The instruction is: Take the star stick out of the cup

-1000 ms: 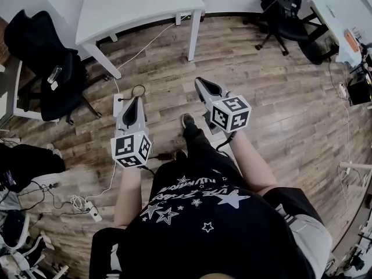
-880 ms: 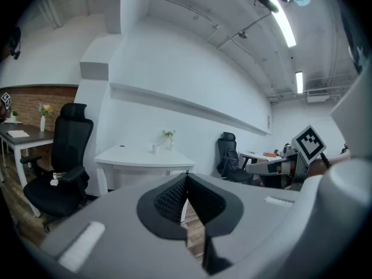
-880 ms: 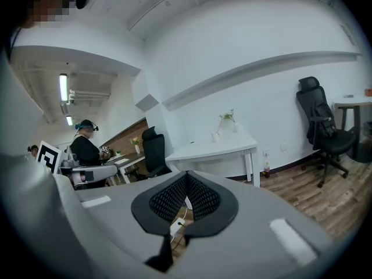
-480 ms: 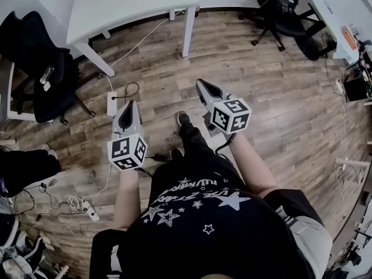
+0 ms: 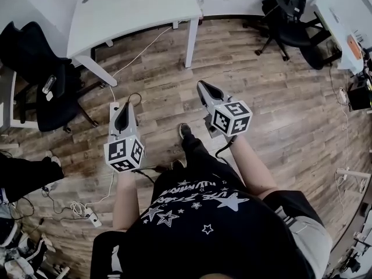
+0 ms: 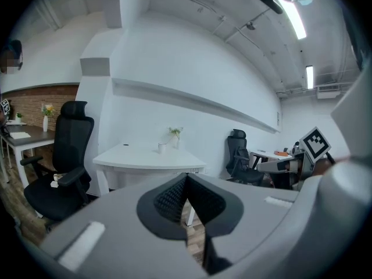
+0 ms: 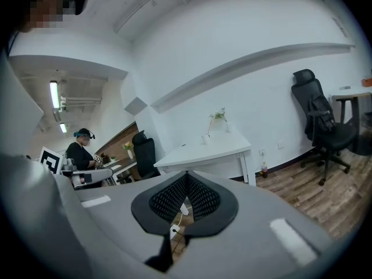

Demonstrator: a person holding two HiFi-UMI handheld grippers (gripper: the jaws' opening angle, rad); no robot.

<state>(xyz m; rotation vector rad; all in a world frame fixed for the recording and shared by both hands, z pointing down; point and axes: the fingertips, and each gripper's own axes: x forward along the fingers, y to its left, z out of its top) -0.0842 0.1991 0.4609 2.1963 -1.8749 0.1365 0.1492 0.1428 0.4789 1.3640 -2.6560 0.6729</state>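
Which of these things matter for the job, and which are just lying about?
For the job: cup on the white table; left gripper and right gripper, both shut, empty.
Lying about: black office chair, floor cables.

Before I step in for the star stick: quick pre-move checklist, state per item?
1. Left hand-held gripper empty, jaws together: ok.
2. Right hand-held gripper empty, jaws together: ok, but open it before grasping.
3. Cup located, upright near the far edge of the white table: ok.
4. Star stick seen in the cup: cannot tell, too small from here.
5. Cup within reach: not ok. The table stands across the wooden floor from both grippers.
6. Walking path: probably not ok. A cable lies on the floor ahead of the feet.
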